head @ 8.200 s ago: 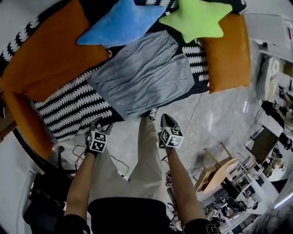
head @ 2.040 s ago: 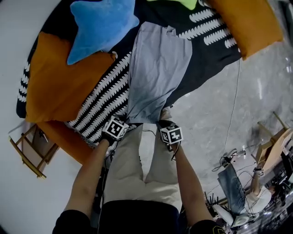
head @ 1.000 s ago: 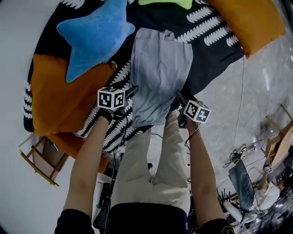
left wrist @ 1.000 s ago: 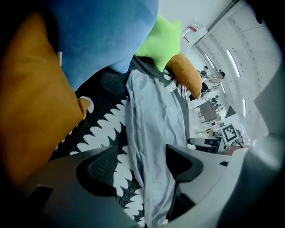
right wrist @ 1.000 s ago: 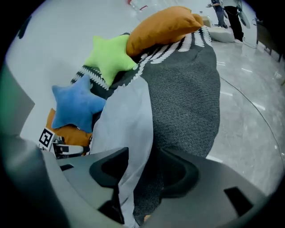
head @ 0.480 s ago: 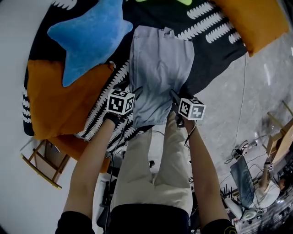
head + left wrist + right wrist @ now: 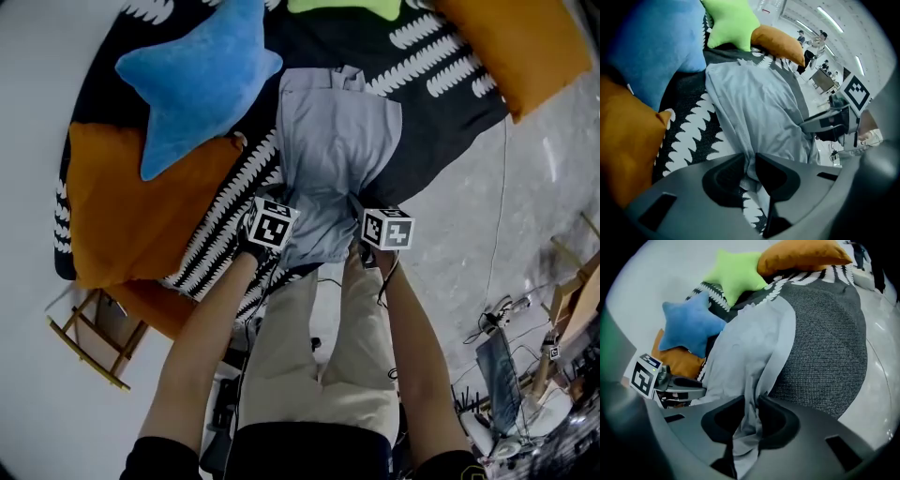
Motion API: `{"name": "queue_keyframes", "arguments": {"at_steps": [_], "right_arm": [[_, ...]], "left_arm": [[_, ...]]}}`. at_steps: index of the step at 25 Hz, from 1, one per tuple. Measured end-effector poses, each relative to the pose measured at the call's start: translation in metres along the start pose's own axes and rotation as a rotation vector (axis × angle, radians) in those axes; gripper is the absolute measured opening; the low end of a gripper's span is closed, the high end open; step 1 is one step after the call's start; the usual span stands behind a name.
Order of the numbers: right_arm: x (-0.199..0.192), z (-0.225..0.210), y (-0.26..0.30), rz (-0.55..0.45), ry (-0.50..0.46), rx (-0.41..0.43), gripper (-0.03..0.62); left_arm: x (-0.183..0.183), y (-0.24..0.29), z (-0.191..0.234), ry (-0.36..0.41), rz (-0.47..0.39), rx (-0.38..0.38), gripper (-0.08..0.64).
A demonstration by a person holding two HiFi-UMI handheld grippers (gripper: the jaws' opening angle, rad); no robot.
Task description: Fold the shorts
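Grey shorts [image 7: 333, 141] lie lengthwise on a black-and-white patterned cover [image 7: 220, 220], with their near end bunched between my two grippers. At that end's left side, my left gripper [image 7: 285, 204] has its jaws closing, and the pads pinch a fold of the cloth [image 7: 754, 103] at the left gripper [image 7: 751, 164]. On the right side my right gripper [image 7: 357, 202] is likewise closing. A hanging fold of the shorts [image 7: 745, 348] is pressed between the right gripper's [image 7: 752, 406] pads. Each gripper shows in the other's view.
A blue star pillow [image 7: 192, 75] and an orange cushion [image 7: 127, 202] lie left of the shorts. A green star pillow [image 7: 342, 5] and a second orange cushion [image 7: 511, 42] are at the far end. Grey floor with a cable [image 7: 497, 187] is right; a wooden frame [image 7: 84, 337] stands lower left.
Both grippers have moved inward and down onto the near end of the shorts and closed on the cloth. That end is now gathered narrower between them.
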State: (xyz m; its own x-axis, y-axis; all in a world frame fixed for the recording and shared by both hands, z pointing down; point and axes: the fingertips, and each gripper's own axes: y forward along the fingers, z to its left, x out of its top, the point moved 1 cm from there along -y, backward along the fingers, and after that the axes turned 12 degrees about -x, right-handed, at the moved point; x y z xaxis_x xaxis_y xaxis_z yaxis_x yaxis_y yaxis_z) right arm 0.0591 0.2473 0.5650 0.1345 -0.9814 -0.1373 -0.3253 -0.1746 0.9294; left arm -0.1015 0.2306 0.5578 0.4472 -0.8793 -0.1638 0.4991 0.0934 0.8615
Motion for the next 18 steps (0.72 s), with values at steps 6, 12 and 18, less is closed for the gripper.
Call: {"name": "queue_keyframes", "arguments": {"at_steps": [6,12,18], "right_arm": [[0.012,0.011,-0.017,-0.011,-0.005,0.012,0.043],[0.007,0.012,-0.053,-0.033,-0.061,0.083,0.041],[0.042,0.032,-0.121,-0.135,-0.060,0.141,0.041]], "left_arm": [[0.006,-0.029,0.004,-0.132,-0.067,-0.035,0.032],[0.017,-0.076,-0.018,-0.172,-0.191,-0.107,0.032],[0.030,-0.135,-0.048,-0.115,-0.274,-0.121,0.031]]}}
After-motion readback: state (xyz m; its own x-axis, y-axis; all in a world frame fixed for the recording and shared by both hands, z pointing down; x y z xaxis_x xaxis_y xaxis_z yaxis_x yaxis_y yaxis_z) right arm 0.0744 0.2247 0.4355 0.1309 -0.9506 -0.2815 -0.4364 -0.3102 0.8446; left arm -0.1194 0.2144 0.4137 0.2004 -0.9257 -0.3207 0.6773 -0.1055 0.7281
